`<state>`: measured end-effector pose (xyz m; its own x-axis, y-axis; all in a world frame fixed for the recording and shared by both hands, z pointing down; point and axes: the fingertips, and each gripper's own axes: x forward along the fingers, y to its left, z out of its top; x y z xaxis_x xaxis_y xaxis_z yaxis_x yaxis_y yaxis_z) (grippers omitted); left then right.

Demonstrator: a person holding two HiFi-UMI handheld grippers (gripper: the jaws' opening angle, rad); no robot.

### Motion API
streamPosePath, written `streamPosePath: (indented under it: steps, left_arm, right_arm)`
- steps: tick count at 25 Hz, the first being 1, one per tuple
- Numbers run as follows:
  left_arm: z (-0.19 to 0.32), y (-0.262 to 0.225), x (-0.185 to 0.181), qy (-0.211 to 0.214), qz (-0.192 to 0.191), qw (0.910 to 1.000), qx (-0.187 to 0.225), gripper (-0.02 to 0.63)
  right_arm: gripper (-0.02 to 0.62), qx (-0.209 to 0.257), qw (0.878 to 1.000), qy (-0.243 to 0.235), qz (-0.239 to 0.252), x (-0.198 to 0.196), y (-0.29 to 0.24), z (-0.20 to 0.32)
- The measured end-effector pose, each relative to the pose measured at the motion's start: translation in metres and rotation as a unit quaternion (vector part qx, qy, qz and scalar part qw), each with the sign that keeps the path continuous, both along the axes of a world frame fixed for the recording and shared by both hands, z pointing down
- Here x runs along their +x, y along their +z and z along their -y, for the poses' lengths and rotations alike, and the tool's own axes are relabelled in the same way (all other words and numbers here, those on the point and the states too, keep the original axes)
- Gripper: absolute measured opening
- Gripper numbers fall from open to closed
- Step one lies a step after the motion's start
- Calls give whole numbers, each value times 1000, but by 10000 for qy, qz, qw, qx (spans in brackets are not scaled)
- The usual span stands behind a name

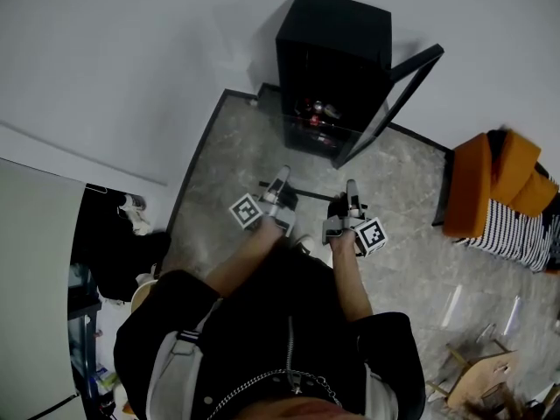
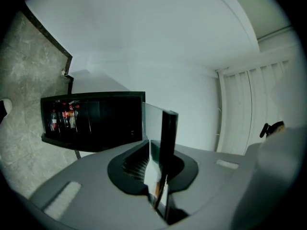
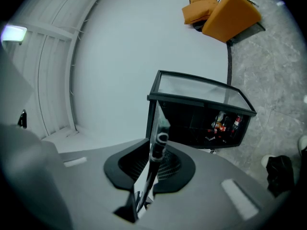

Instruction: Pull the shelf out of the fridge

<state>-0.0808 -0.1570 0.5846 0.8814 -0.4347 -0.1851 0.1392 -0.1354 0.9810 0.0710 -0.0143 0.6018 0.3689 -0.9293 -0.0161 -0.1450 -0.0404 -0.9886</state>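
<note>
The black mini fridge (image 1: 337, 68) stands against the wall with its glass door (image 1: 394, 103) swung open and bottles (image 1: 317, 112) low inside. The shelf (image 1: 304, 192), a glass pane with a dark rim, is out of the fridge and hangs above the floor between my two grippers. In the head view my left gripper (image 1: 280, 185) is shut on its left end and my right gripper (image 1: 352, 194) on its right end. The left gripper view shows the shelf (image 2: 168, 138) edge-on between the closed jaws (image 2: 160, 176). In the right gripper view its rim (image 3: 158, 138) is clamped the same way (image 3: 149, 171).
An orange chair (image 1: 488, 182) with a striped cloth (image 1: 516, 234) sits to the right of the fridge. A wooden stool (image 1: 477, 379) is at the lower right. Dark bags and shoes (image 1: 131, 213) lie at the left by a doorway. Grey stone floor (image 1: 236, 156) lies before the fridge.
</note>
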Motion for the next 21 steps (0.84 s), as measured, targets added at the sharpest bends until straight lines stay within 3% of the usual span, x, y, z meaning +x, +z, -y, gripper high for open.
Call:
streamPosePath:
  steps: [21]
  left_arm:
    - [12,-6,-7,-132,31,9999,99,29]
  right_arm:
    - [28,71,9998,-159,-53,-3,-8,15]
